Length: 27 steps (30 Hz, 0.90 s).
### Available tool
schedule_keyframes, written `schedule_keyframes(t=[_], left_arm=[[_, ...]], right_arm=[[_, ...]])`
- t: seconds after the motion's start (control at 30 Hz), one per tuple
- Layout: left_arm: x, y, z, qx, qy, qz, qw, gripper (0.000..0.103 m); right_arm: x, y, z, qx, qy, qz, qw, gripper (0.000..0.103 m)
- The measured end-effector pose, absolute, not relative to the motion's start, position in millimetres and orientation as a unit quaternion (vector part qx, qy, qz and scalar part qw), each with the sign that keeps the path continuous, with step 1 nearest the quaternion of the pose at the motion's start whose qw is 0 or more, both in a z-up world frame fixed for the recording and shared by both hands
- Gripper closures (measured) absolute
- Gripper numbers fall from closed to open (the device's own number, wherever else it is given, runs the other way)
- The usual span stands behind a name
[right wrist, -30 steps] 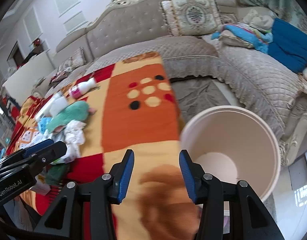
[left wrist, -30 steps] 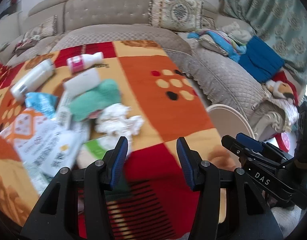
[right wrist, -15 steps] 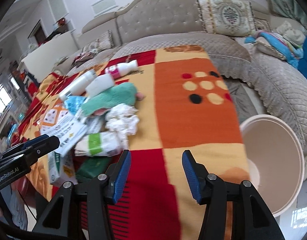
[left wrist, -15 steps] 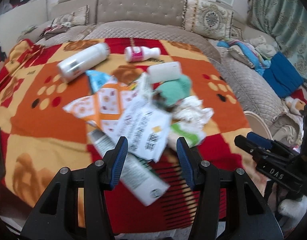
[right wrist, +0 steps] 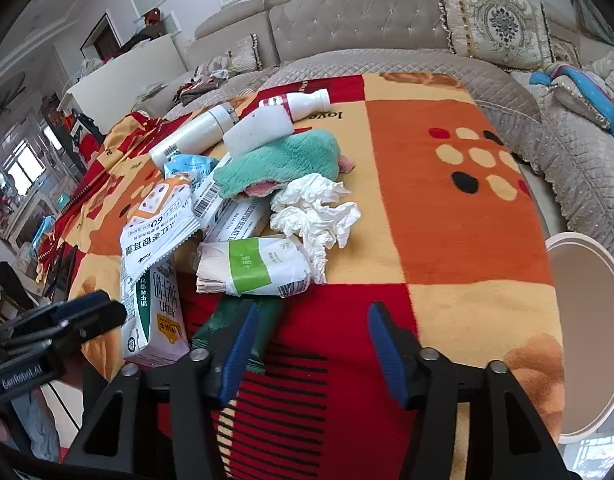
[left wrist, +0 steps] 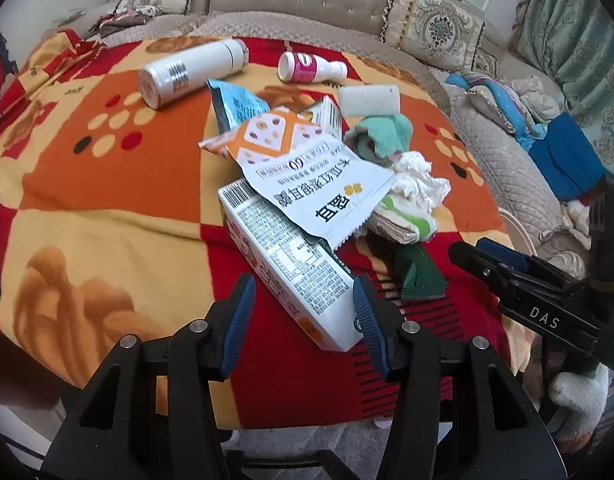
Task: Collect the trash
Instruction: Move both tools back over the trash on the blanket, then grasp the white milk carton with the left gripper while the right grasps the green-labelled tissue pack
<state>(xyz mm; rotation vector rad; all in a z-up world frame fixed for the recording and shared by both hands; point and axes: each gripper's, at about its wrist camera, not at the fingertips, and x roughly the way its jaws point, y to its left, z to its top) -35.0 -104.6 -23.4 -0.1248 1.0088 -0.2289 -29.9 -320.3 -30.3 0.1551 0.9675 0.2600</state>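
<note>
A pile of trash lies on a blanket-covered table [left wrist: 107,216]: a white milk carton [left wrist: 291,268], a white snack wrapper [left wrist: 327,192], crumpled tissue [right wrist: 315,212], a green-banded tissue pack [right wrist: 255,268] and a dark green wrapper [left wrist: 419,272]. My left gripper [left wrist: 303,304] is open and empty, its fingers either side of the carton's near end. My right gripper [right wrist: 311,336] is open and empty, just in front of the tissue pack. A beige trash bin [right wrist: 587,320] stands to the right of the table.
A white flask [left wrist: 187,72], a pink-labelled bottle [left wrist: 307,66], a white sponge [left wrist: 369,98] and a green cloth [right wrist: 283,160] lie farther back on the table. A grey sofa [right wrist: 387,24] with cushions wraps behind and to the right.
Both grippers have swung left, away from the bin and onto the trash pile. The left one now has the milk carton between its open fingers.
</note>
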Motion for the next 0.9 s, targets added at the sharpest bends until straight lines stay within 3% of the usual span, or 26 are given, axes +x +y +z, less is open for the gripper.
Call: schedule_keyframes(t=[0.53, 0.63, 0.9], left_arm=[[-2.3, -114.8, -26.0, -0.064, 0.483, -0.088, 0.869, 0.052], [-1.1, -114.9, -32.4, -0.061, 0.486, -0.086, 0.867, 0.046], [6.2, -84.2, -32.3, -0.082, 0.488, -0.062, 0.867, 0.045]], right_arm=[[-18.4, -310.9, -37.1, 0.070, 0.475, 0.136, 0.867, 0.036], [-15.5, -311.4, -39.4, 0.075, 0.479, 0.136, 0.864, 0.036], [-15.3, -297.1, -38.0, 0.062, 0.475, 0.163, 0.862, 0.032]])
